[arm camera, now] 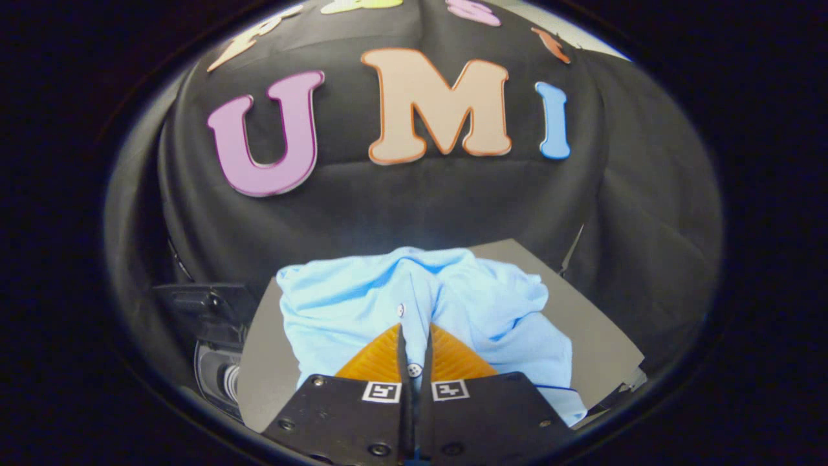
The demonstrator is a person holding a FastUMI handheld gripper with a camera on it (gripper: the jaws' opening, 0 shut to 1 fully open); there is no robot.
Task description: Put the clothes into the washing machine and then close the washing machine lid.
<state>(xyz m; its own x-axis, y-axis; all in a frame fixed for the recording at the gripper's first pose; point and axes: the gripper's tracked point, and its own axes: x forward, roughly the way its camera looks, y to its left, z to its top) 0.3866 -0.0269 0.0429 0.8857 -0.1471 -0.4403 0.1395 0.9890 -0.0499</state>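
Observation:
A light blue buttoned shirt [491, 304] lies crumpled on a grey tabletop [598, 336], just ahead of the fingers and under them. My gripper [414, 331] is shut, with a thin fold of the shirt's button strip pinched in the narrow gap between its fingers; one button shows in that gap. The cloth rises in a small ridge right at the fingertips. Down to the left of the table stands a dark machine [217, 369], which looks like the washing machine, with a raised dark part [194, 299] above it.
The black cloth wall [388, 207] hangs close behind the table and wraps round both sides. The table's right corner [637, 362] and its front edge lie near the fingers.

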